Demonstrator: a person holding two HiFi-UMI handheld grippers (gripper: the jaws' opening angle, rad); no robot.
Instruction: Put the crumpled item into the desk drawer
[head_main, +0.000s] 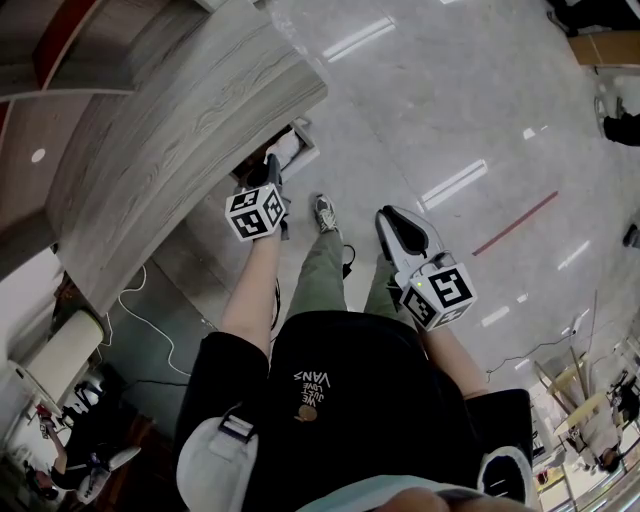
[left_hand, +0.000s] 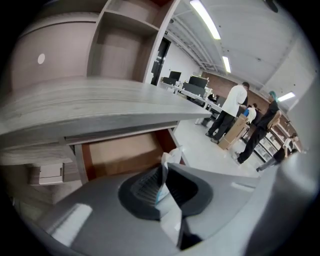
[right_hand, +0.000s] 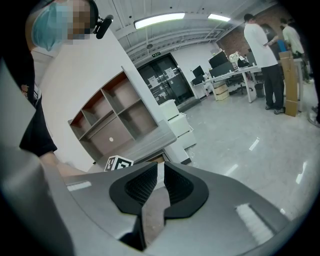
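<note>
Pinching crumpled item mostly hidden in left claw, drawer half under desk, right claw clenched empty

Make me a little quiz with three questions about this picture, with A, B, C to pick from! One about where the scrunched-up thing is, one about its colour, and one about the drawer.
1. Where is the crumpled item?
A. On the floor
B. Between the jaws of the left gripper
C. On a chair

2. What colour is the crumpled item?
A. White
B. Red
C. Black

3. How is the desk drawer?
A. Shut
B. Open
C. Pulled right out and lying on the floor

Answers:
1 B, because the left gripper view shows the jaws closed on it.
2 A, because the part poking out past the jaws is white.
3 B, because its brown inside shows under the desk top.
</note>
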